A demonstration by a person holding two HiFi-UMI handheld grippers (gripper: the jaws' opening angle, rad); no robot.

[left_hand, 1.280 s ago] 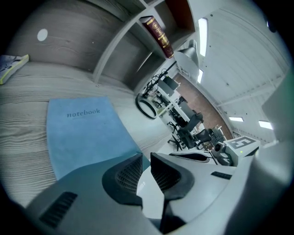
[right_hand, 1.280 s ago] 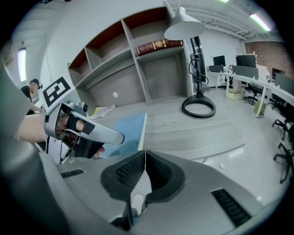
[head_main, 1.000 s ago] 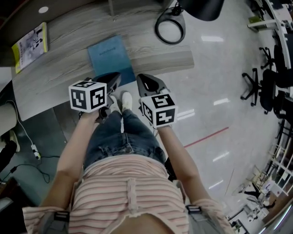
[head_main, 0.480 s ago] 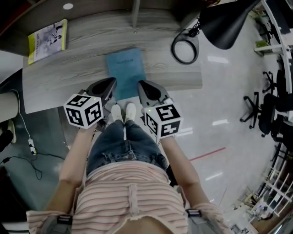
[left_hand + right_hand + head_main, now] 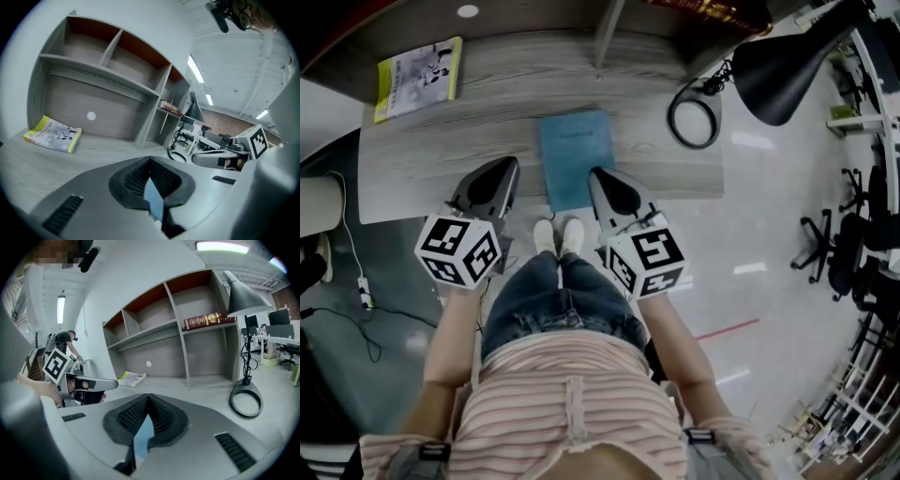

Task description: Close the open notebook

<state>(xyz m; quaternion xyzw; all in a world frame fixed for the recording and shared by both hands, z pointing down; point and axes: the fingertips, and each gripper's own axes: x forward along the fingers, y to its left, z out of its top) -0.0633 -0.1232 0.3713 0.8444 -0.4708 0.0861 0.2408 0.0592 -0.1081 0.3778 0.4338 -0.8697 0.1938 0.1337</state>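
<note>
Magazine (image 5: 417, 67) far left on tabletop (image 5: 422, 159). Left hand-held gripper (image 5: 508, 167) clenched, empty. Blue notebook (image 5: 577, 159) flat on tabletop between both, already closed. Right hand-held gripper (image 5: 596, 176) clenched, empty. Seemingly nothing left to do.

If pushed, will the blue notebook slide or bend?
The thin blue rectangular notebook lies flat on the grey wooden desk, so it probably slides easily. It looks slim, so likely light and slightly flexible. Its near edge is close to the desk's front; pulling might drop it.
</note>
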